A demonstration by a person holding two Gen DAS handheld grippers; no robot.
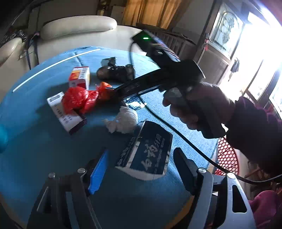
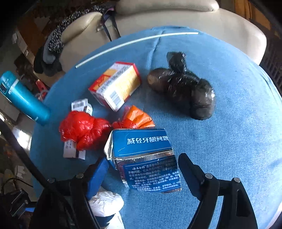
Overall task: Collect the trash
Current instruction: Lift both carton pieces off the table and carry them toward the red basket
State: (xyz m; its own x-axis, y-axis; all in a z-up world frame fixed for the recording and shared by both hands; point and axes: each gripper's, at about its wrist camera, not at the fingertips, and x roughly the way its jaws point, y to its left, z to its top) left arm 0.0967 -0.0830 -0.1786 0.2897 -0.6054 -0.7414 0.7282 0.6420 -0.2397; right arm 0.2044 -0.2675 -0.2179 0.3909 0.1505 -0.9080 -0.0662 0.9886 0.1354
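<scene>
Trash spread over a round counter (image 2: 238, 141) with a blue cloth. Both tools have their fingers spread wide, nothing between the pads.

Left tool (image 1: 139, 169): hovers low over the near edge, blue toothpaste box (image 1: 148, 149) lying between its fingers, untouched as far as I can tell. White crumpled tissue (image 1: 123, 119) just beyond that box.

Right tool (image 2: 141, 174): same toothpaste box (image 2: 141, 155) sits in the gap between its fingers, contact unclear. In the left wrist view the right tool (image 1: 112, 89) comes in from the right, held by a gloved hand (image 1: 199, 109), tips over the red bag.

Other trash:
- red plastic bag (image 2: 84, 130), knotted, resting partly on a flat white box (image 2: 74, 151)
- orange wrapper (image 2: 137, 118) touching the red bag and the toothpaste box's far edge
- red and yellow carton (image 2: 116, 84) further back
- black plastic bag (image 2: 186, 86) on the right side, apart from the rest
- white tissue (image 2: 105, 202) near the left finger

White stick (image 2: 137, 42) along the far rim. Teal bottle (image 2: 23, 98) at the left edge. Cream sofa (image 2: 176, 15) behind.
</scene>
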